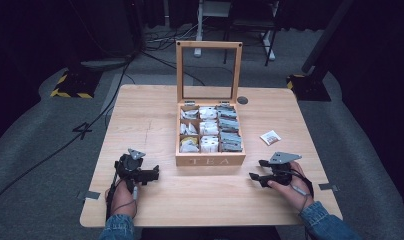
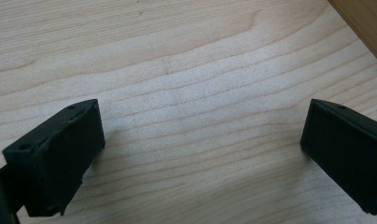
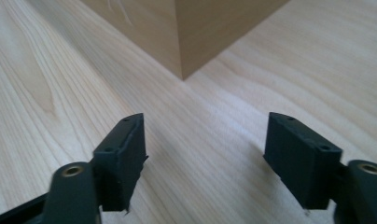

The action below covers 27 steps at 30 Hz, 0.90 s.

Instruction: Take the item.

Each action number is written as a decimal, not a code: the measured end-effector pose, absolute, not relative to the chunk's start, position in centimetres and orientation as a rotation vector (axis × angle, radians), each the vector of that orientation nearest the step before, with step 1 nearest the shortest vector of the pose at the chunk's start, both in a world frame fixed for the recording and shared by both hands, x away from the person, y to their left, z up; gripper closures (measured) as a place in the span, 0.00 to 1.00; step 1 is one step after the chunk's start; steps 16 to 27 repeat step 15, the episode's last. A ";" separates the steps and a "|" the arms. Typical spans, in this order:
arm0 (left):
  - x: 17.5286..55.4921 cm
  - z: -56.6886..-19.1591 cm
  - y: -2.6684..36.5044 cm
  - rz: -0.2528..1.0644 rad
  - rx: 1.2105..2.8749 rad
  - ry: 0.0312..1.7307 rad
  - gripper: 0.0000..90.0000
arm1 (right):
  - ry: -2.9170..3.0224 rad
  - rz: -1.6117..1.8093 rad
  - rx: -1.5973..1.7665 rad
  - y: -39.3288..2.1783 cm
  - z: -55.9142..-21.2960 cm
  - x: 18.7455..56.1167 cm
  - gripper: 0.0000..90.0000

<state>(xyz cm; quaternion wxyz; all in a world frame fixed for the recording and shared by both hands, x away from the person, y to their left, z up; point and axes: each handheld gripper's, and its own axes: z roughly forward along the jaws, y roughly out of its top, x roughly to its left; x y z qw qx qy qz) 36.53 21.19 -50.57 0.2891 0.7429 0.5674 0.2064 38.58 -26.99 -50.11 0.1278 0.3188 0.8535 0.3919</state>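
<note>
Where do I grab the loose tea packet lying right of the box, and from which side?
Take the packet by a short edge, coming down from above with the right tool, the nearer one. It lies flat and askew on the table, apart from the box, so turn to match it.

Counter (image 1: 155, 115): light wood, pale grain, rectangular, standing on grey floor (image 1: 35, 150). On it: a wooden tea box (image 1: 210, 160), lid upright, centred toward the far edge, marked TEA on its front wall; one small white packet (image 1: 270, 137) lying alone right of the box; a dark round disc (image 1: 242, 100) near the far edge; grey tape tabs (image 1: 92, 195) at the left and right edges.
</note>
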 end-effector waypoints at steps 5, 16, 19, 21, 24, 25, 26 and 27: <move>36.5 -50.6 21.2 0.551 1.982 1.515 0.00 | 2.532 1.097 0.852 -26.5 -50.5 38.7 0.10; 36.5 -50.6 21.2 0.551 1.983 1.514 0.00 | 2.576 1.085 0.805 -26.2 -50.6 38.8 0.04; 36.5 -50.6 21.2 0.551 1.983 1.514 0.00 | 2.576 1.085 0.805 -26.2 -50.6 38.8 0.04; 36.5 -50.6 21.2 0.551 1.983 1.514 0.00 | 2.576 1.085 0.805 -26.2 -50.6 38.8 0.04; 36.5 -50.6 21.2 0.551 1.983 1.514 0.00 | 2.576 1.085 0.805 -26.2 -50.6 38.8 0.04; 36.5 -50.6 21.2 0.551 1.983 1.514 0.00 | 2.576 1.085 0.805 -26.2 -50.6 38.8 0.04; 36.5 -50.6 21.2 0.551 1.983 1.514 0.00 | 2.576 1.085 0.805 -26.2 -50.6 38.8 0.04; 36.5 -50.6 21.2 0.551 1.983 1.514 0.00 | 2.576 1.085 0.805 -26.2 -50.6 38.8 0.04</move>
